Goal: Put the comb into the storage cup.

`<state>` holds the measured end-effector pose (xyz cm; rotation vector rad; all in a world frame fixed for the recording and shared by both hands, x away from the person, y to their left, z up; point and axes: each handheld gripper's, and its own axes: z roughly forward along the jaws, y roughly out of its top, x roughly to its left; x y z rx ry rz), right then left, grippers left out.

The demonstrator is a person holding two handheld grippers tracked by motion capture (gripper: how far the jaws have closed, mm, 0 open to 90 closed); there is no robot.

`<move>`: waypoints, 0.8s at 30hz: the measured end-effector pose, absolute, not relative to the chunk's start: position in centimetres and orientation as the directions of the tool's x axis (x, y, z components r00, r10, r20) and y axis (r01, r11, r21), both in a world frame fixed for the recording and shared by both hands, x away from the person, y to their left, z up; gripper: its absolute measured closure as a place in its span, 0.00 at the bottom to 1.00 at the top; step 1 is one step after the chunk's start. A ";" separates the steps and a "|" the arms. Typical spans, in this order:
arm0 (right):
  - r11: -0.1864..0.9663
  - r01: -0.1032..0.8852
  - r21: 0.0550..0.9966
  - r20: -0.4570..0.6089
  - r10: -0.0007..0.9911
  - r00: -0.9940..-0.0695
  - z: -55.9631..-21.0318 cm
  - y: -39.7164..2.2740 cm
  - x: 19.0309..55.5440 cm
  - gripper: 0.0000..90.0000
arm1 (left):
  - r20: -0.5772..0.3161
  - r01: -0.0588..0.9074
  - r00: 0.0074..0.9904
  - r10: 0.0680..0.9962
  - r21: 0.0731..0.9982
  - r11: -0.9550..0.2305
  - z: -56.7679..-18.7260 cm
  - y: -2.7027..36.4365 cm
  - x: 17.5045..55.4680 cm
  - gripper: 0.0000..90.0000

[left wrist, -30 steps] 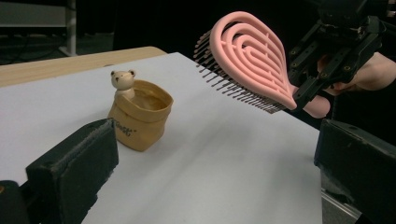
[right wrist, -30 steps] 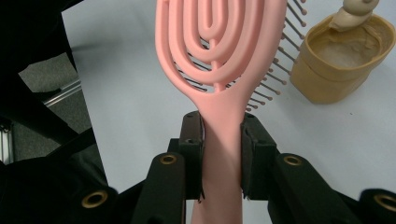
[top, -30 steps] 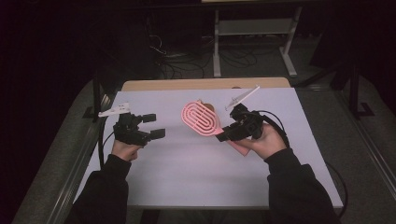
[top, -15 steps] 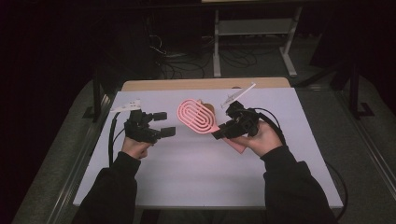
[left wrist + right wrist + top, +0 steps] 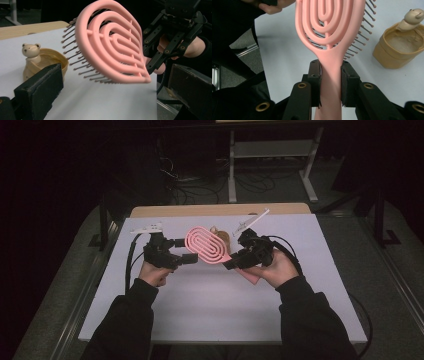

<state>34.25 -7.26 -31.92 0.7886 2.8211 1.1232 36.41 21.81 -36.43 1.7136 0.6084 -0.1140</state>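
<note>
The right claw (image 5: 331, 82) is clamped on the pink hairbrush (image 5: 206, 245) by its handle, the head pointing toward the wide-apart left claw (image 5: 184, 251) just beside it.

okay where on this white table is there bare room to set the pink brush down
The white table is bare in front, between the forearms, and along its right side beyond the right gripper. It is crowded mid-back: the pink brush, the tan bear pot behind it, and the left gripper close beside.

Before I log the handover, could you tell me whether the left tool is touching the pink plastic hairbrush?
Apart: the left gripper view shows the left tool open, the hairbrush clear between.
</note>
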 end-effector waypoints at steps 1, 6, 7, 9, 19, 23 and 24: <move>0.616 0.450 0.647 0.175 0.453 -0.874 -31.9 -7.2 34.3 0.80 | -0.396 0.451 0.857 0.329 0.886 -0.110 -36.3 21.7 36.4 0.00; 0.610 0.451 0.651 0.178 0.455 -0.873 -31.6 -7.1 34.2 0.80 | -0.397 0.445 0.862 0.317 0.890 -0.097 -35.6 21.2 36.5 0.00; 0.611 0.446 0.655 0.174 0.452 -0.875 -31.5 -7.1 34.2 0.80 | -0.393 0.441 0.864 0.314 0.893 -0.094 -35.5 21.1 36.6 0.00; 0.606 0.444 0.660 0.175 0.451 -0.875 -31.3 -7.1 34.2 0.80 | -0.392 0.436 0.866 0.309 0.896 -0.084 -35.1 21.0 36.7 0.00; 0.589 0.431 0.684 0.165 0.450 -0.878 -30.3 -7.0 34.3 0.80 | -0.392 0.428 0.868 0.304 0.901 -0.062 -33.7 20.7 37.0 0.01; 0.586 0.430 0.686 0.165 0.451 -0.877 -30.4 -7.1 34.5 0.80 | -0.391 0.431 0.860 0.329 0.900 -0.057 -33.6 20.5 37.1 0.05; 0.584 0.434 0.686 0.166 0.455 -0.875 -30.4 -7.0 34.5 0.80 | -0.389 0.431 0.859 0.332 0.900 -0.060 -33.6 20.5 37.1 0.06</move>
